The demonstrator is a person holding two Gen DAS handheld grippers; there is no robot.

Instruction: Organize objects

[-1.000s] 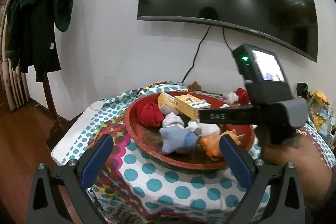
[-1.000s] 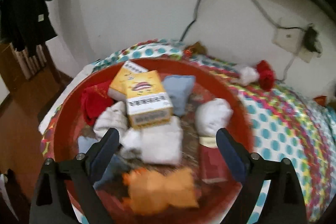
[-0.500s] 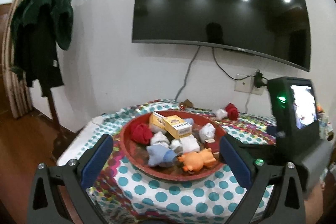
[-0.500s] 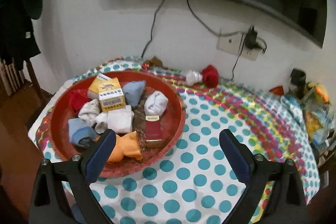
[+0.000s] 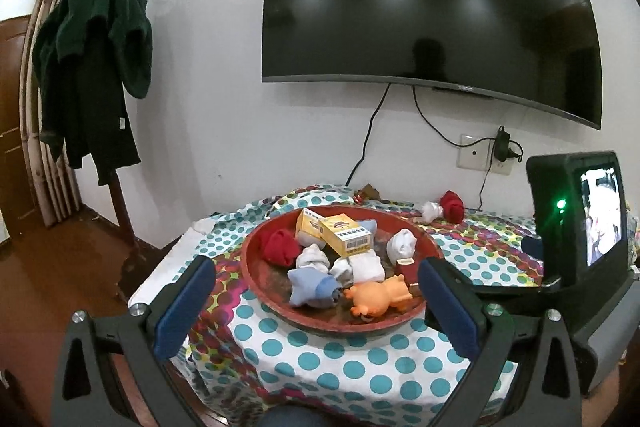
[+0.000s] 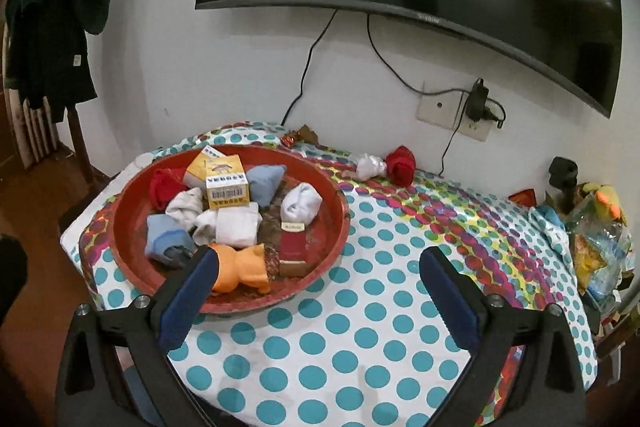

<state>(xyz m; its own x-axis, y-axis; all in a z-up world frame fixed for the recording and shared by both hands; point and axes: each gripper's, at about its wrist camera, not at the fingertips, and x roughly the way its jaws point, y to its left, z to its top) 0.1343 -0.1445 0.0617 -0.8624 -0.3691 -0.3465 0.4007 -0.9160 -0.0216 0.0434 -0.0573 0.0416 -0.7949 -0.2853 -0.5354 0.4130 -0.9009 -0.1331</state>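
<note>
Clearly, you held both the left hand-held gripper (image 5: 316, 303) and the right hand-held gripper (image 6: 316, 291) wide and empty. They hovered short of the red tray (image 6: 332, 239) on the bench (image 6: 360, 339).

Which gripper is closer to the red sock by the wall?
Right. The right gripper is farther forward, the red sock ahead of it; the left gripper hangs back, facing the bowl.

A dark TV (image 5: 432, 15) hangs on the white wall (image 5: 208, 107), mirroring ceiling lights. Left of it, green clothes (image 5: 96, 39) drape a stand, by what may be a curtain (image 5: 48, 107). Below lies wood floor (image 5: 52, 259).
</note>
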